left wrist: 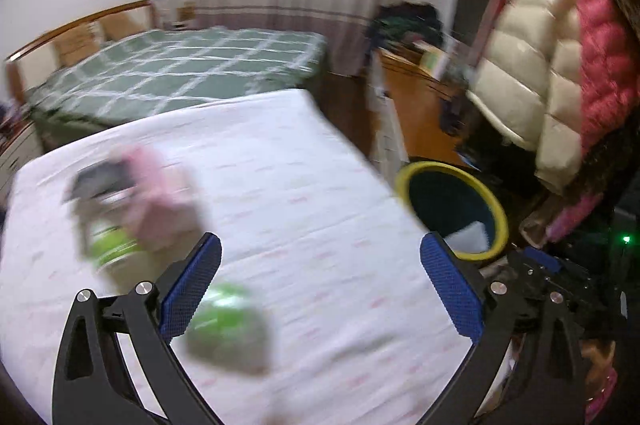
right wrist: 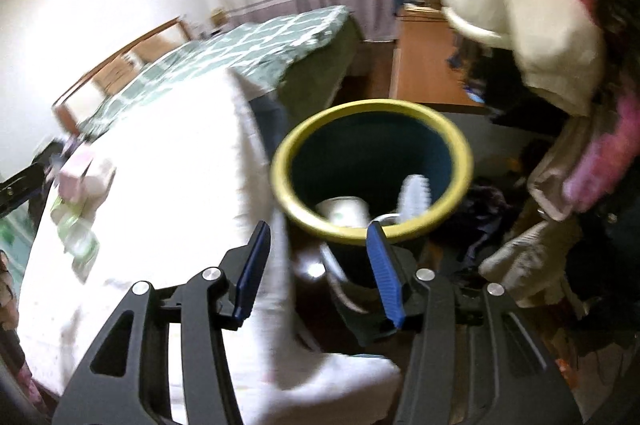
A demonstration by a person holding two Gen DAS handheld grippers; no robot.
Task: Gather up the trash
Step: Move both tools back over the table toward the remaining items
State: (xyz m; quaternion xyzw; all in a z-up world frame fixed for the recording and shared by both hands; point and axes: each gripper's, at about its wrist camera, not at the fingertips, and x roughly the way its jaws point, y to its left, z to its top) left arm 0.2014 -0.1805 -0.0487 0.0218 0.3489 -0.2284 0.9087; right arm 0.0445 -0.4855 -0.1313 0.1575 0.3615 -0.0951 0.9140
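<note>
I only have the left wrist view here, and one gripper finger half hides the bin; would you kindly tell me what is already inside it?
Observer: The right wrist view looks down into the yellow-rimmed bin. A white cup-like item and a white ribbed piece lie inside, both too blurred to identify.
Operator: Thank you. Is the right gripper carrying anything?
Observer: No. The right gripper has its jaws standing apart with nothing between them, and it points at the bin's near rim.
</note>
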